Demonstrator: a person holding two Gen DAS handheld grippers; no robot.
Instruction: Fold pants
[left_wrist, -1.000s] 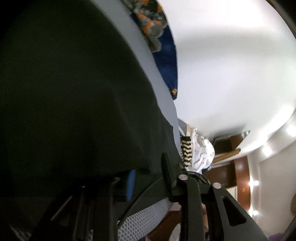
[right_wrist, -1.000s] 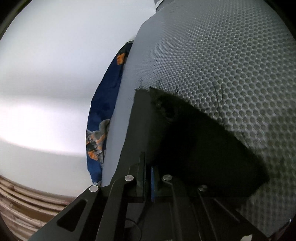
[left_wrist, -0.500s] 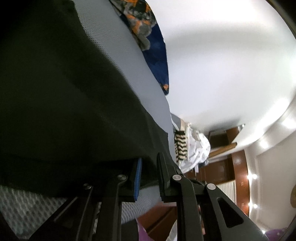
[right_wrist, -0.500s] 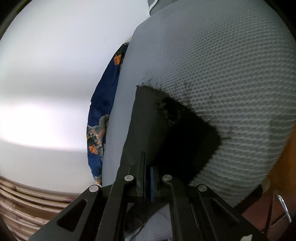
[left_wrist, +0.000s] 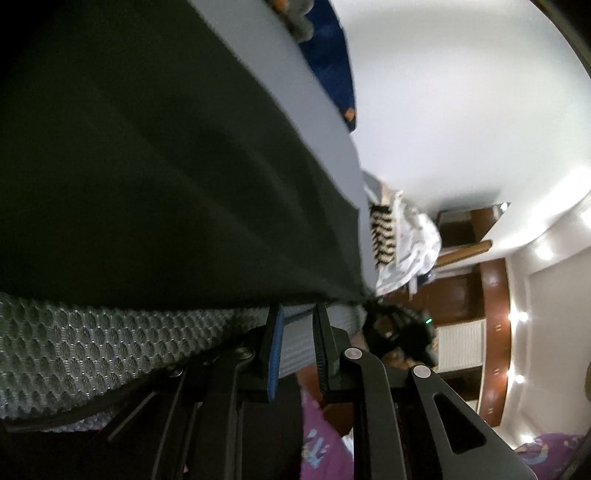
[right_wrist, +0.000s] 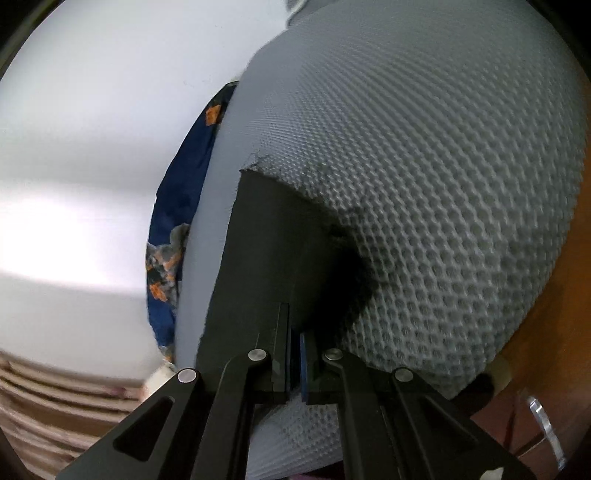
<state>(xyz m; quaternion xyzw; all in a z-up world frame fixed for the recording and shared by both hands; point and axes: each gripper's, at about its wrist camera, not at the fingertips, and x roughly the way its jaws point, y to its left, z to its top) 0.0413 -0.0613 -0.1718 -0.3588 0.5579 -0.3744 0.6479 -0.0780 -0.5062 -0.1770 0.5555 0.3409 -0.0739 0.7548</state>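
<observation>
The dark pants (left_wrist: 155, 177) lie spread on a grey mesh mattress (left_wrist: 74, 347) and fill most of the left wrist view. My left gripper (left_wrist: 297, 308) is open, its fingertips just at the pants' near edge with nothing between them. In the right wrist view my right gripper (right_wrist: 295, 321) is shut on an edge of the pants (right_wrist: 258, 251), whose corner lies on the mattress (right_wrist: 443, 184).
A blue and orange patterned cloth (right_wrist: 177, 206) lies along the mattress's far edge by the white wall; it also shows in the left wrist view (left_wrist: 328, 55). A pile of white and striped laundry (left_wrist: 402, 243) sits past the mattress end. Wooden furniture (left_wrist: 491, 332) stands beyond.
My left gripper has let go of the pants and drawn back off the cloth, its jaws wider apart. My right gripper has stayed shut on the pants and pulled back toward the mattress edge.
</observation>
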